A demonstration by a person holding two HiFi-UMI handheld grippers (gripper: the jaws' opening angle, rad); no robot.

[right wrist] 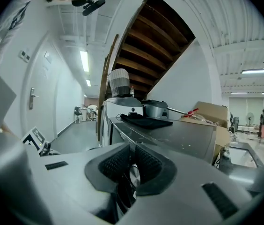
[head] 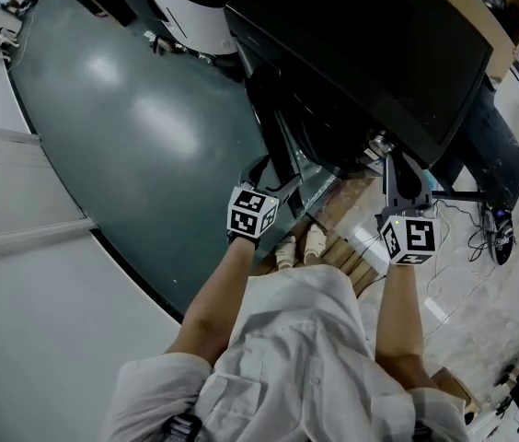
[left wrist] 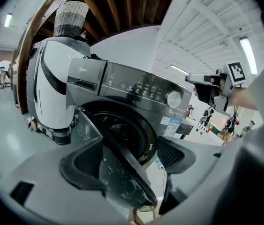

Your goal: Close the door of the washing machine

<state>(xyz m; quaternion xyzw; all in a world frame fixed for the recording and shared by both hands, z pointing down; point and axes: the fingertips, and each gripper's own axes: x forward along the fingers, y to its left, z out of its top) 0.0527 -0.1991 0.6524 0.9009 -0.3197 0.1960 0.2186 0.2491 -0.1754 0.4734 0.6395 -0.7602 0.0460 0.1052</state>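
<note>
The dark grey washing machine [left wrist: 136, 86] stands in front of me, its black top [head: 379, 44] filling the upper right of the head view. Its round door [left wrist: 122, 182] hangs open and swings out toward me, baring the drum [left wrist: 122, 128]. My left gripper [left wrist: 129, 158] is open, and the door's rim runs between its two fingers. In the head view, the left gripper [head: 269, 168] sits at the machine's front. My right gripper [head: 405, 168] hovers by the panel's right end, beyond the dial [left wrist: 173, 99]. Its pads [right wrist: 115, 163] are pressed almost together, holding nothing.
A white appliance [left wrist: 52, 78] with a chequered cap [left wrist: 71, 18] stands left of the machine. A black cloth [right wrist: 146, 121], a pot [right wrist: 155, 109] and a cardboard box [right wrist: 211, 111] lie on top. Cables [head: 480, 228] trail over the floor at the right. The person's feet [head: 301, 247] are on wooden boards.
</note>
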